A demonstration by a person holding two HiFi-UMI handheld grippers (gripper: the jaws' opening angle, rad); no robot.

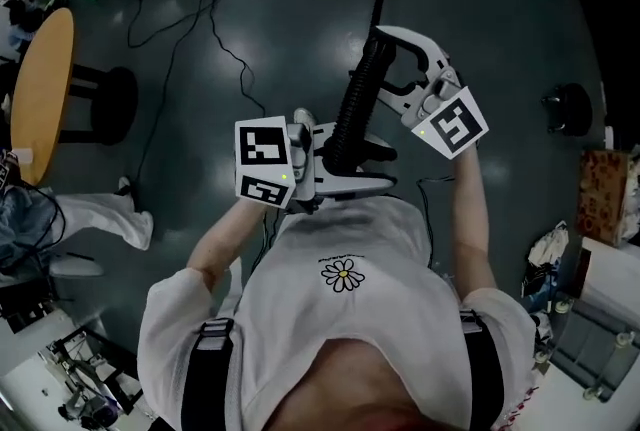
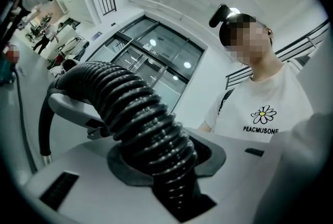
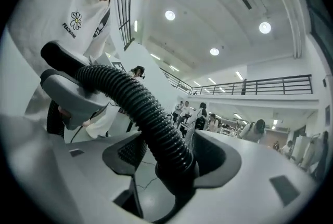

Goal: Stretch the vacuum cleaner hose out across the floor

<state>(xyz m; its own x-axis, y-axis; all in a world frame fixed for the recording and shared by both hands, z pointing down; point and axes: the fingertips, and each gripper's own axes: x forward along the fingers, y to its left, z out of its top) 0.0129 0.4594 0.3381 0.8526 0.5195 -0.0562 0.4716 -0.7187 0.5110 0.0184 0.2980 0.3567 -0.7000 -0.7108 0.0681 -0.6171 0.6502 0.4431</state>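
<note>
Left tool (image 1: 350, 169) is clamped on the vacuum cleaner hose (image 1: 358, 94) mid-stretch, while the right tool (image 1: 386, 69), open around it, should be regripped farther along.

ribbed, slightly glossy black plastic hose (image 1: 355, 109); polished grey floor (image 1: 300, 9); perhaps wooden round tabletop (image 1: 40, 89)
</note>
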